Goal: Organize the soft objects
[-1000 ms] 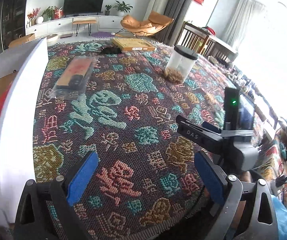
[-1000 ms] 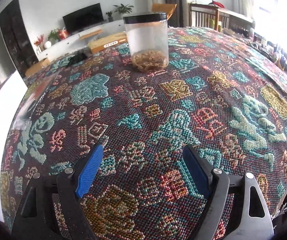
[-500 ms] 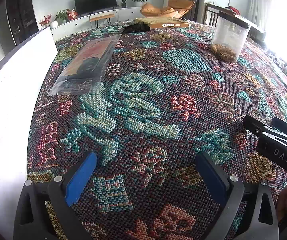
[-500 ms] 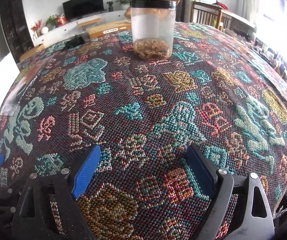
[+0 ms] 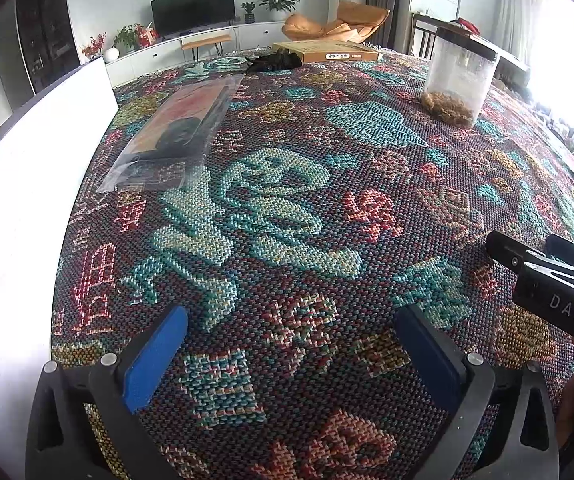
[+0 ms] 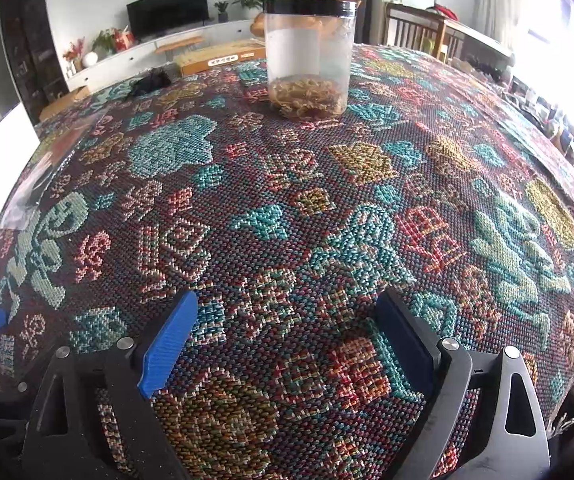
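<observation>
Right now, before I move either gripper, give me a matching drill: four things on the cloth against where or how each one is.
Things:
1. clear jar
2. plastic sleeve
3. flat box
4. left gripper

States:
a. far edge of the patterned cloth
b. open, nothing between its pads
c. lying flat near the white edge
d. upright, black lid on

Pairs: 1-d, 2-c, 3-a, 4-b

A television (image 5: pixel 193 7) on a far white sideboard (image 5: pixel 175 46) – potted plants (image 5: pixel 277 2) beside it, an orange lounge chair (image 5: pixel 337 24) to the right.
</observation>
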The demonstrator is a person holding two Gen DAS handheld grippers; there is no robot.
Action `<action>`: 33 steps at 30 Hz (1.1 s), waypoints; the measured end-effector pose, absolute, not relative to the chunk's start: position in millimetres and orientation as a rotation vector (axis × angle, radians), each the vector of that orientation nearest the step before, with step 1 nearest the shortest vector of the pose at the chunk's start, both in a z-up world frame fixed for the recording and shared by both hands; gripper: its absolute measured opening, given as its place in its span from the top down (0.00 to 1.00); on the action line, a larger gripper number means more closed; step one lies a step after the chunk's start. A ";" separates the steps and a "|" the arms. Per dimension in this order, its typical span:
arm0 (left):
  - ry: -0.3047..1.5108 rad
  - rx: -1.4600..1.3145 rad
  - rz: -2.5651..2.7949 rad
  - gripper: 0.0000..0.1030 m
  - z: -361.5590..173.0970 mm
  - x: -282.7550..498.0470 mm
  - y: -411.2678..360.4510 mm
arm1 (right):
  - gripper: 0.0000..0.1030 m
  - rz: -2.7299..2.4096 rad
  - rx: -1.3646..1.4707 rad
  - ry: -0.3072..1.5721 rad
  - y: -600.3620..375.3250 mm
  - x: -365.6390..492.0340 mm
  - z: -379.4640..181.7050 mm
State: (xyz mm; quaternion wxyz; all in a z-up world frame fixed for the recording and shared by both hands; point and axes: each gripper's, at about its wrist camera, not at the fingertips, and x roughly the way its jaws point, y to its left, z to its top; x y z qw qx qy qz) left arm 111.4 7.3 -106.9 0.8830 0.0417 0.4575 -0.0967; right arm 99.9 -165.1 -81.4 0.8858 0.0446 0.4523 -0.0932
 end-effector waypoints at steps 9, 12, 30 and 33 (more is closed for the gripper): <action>0.952 0.087 -0.201 0.00 -107.1 111.3 7.7 | 0.09 -0.193 0.093 0.941 -165.2 99.6 -81.4; 0.953 0.087 -0.202 0.00 -107.2 111.3 7.7 | 0.09 -0.193 0.093 0.941 -165.3 99.5 -81.3; 0.953 0.086 -0.201 0.00 -107.4 111.4 7.5 | 0.09 -0.192 0.092 0.940 -165.8 98.6 -81.2; 1.000 0.098 -0.205 0.00 -105.1 117.5 5.9 | 0.09 -0.192 0.092 0.940 -165.6 98.4 -81.2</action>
